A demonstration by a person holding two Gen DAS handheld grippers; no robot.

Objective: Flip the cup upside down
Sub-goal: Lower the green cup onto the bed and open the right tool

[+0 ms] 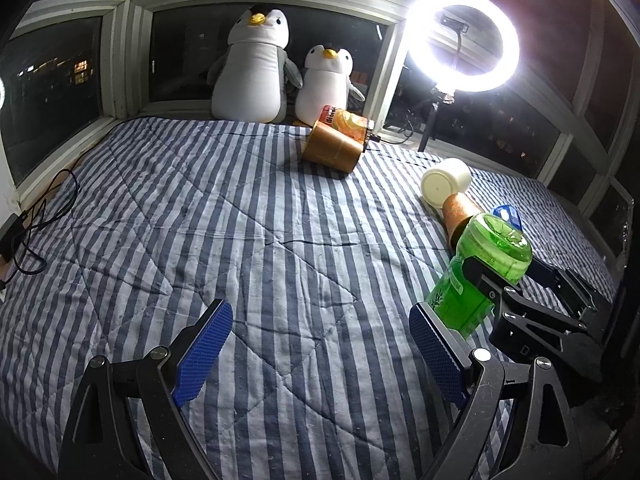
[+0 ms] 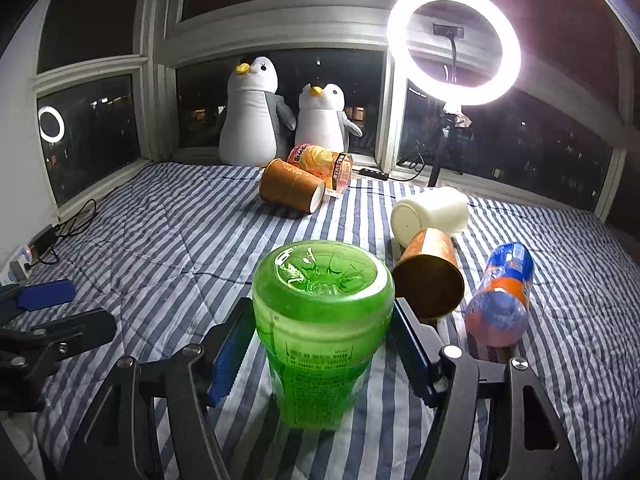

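**Gripping a green bottle base-up over the striped bedspread**

Clamping from both sides, the right gripper [image 2: 320,344] holds the green bottle [image 2: 320,320] with its blue-padded fingers [image 2: 226,360] pressed against the plastic wall just below the wide base. The bottle stands inverted, its moulded bottom facing up and its narrower printed body pointing down toward the striped bedspread [image 2: 160,240]; whether its lower end touches the fabric cannot be told.

The left gripper [image 1: 320,344] hangs over bare bedspread with its jaws spread wide and nothing between them. Its right blue pad [image 1: 434,352] sits just beside the green bottle without clearly touching it.

Just behind the bottle, a gold paper cup [image 2: 430,276] lies on its side with its open mouth toward the camera, touching a white cup [image 2: 428,216] that also lies on its side. An orange-and-blue bottle [image 2: 502,292] lies near them to the right. Farther back, another gold paper cup [image 2: 290,190] lies tipped over against a clear orange-labelled container [image 2: 322,166]. Two plush penguins [image 2: 256,120] sit by the window, and a lit ring light [image 2: 454,44] stands at the right.
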